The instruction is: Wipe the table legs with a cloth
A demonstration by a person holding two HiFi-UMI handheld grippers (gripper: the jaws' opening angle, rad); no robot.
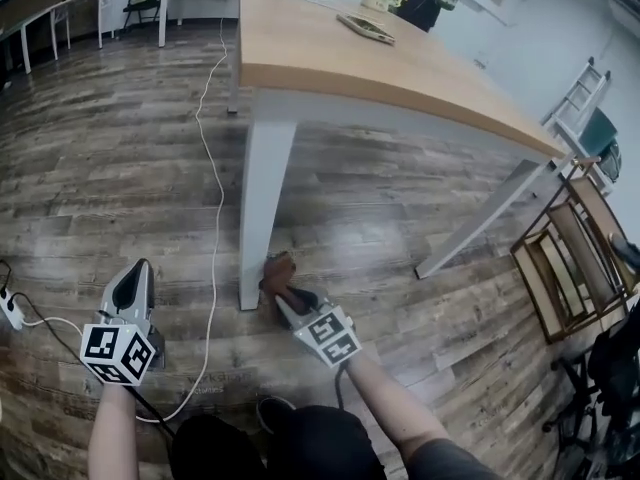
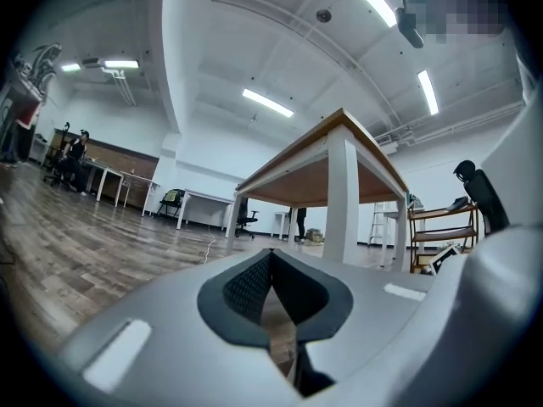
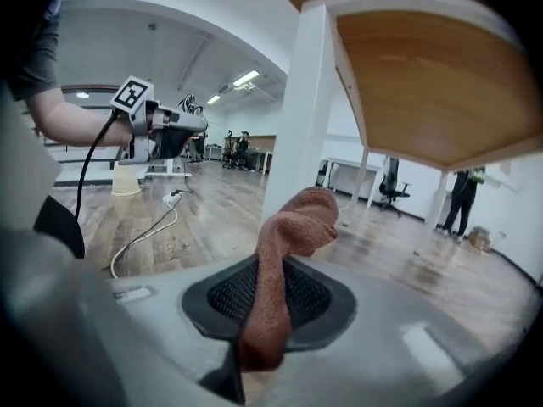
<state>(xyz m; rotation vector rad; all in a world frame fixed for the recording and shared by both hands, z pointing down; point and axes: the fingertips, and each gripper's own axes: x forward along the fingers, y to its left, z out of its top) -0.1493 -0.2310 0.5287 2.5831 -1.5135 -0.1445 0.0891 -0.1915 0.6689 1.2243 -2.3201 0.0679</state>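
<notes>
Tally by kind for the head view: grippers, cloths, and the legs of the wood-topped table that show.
Grippers: 2, the left gripper and the right gripper
Cloths: 1, a brown cloth clamped in the right gripper
Legs: 3 white table legs, near, right, far
Total: 6

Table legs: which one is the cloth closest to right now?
The white leg at the near corner: the cloth in the right gripper sits by its base. The right-hand leg and the far leg stand well away.
</notes>
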